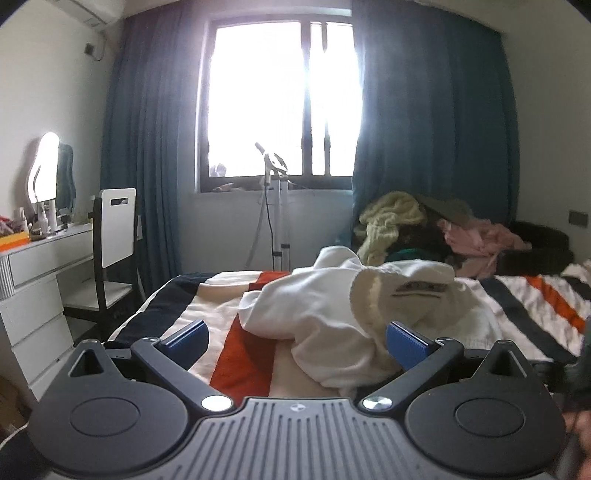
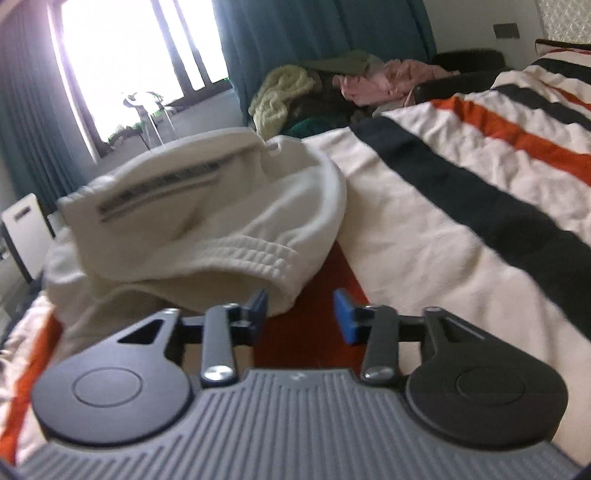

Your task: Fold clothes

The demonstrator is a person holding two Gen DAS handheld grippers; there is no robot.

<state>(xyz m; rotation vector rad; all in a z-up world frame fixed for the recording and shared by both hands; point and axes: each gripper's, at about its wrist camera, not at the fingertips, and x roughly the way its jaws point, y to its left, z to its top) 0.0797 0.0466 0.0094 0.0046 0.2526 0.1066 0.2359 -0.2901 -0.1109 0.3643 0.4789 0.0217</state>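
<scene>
White garment (image 1: 332, 306) bunched ahead; striped bedspread (image 2: 461, 192) right open; clothes pile (image 1: 424, 229) beyond.

A home bedroom. Bed (image 1: 229, 295) with a striped cover in cream, black and orange fills the foreground. Bright window (image 1: 280, 99) flanked by blue curtains (image 1: 147, 140). Air conditioner (image 1: 92, 11) high on the left wall. White dresser (image 1: 40, 280) with drawers along the left, bottles and a lit mirror (image 1: 46, 166) on top, white chair (image 1: 114, 236) beside it. Clothes pile (image 1: 436, 229) heaped at the bed's far side.
</scene>
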